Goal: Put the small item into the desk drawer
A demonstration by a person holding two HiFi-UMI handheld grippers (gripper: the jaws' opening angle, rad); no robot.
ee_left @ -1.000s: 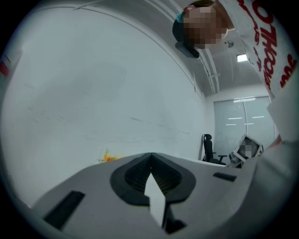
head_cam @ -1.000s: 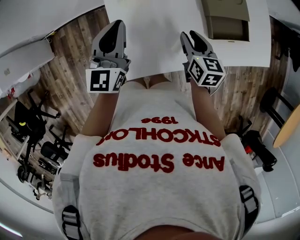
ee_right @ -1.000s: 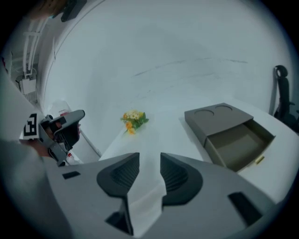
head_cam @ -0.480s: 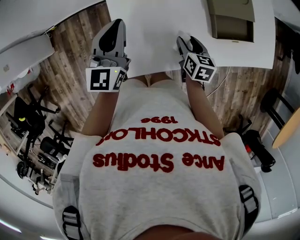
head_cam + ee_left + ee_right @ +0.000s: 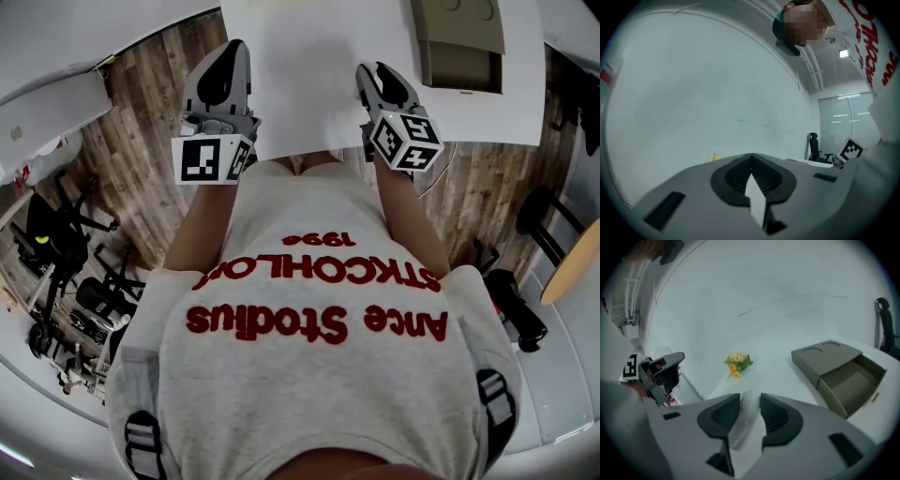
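Observation:
My right gripper (image 5: 750,401) has a small white item (image 5: 746,420) between its pads, which press on it as the jaws are closing. In the head view this gripper (image 5: 375,73) hovers over the near edge of the white desk (image 5: 309,66). A grey-brown desk drawer box (image 5: 827,355) stands to the right ahead, its drawer (image 5: 851,380) pulled open and showing nothing inside. In the head view the box (image 5: 457,42) sits at the desk's far right. My left gripper (image 5: 228,56) is shut with nothing in it, held at the desk's near left edge.
A small bunch of yellow and orange flowers (image 5: 737,363) lies on the desk ahead of the right gripper. Wooden floor (image 5: 141,141) and dark equipment (image 5: 56,253) lie to the left below. A black office chair (image 5: 814,145) stands in the background.
My right gripper shifted a little left and forward, then settled near the desk's edge. The left gripper has stayed still.

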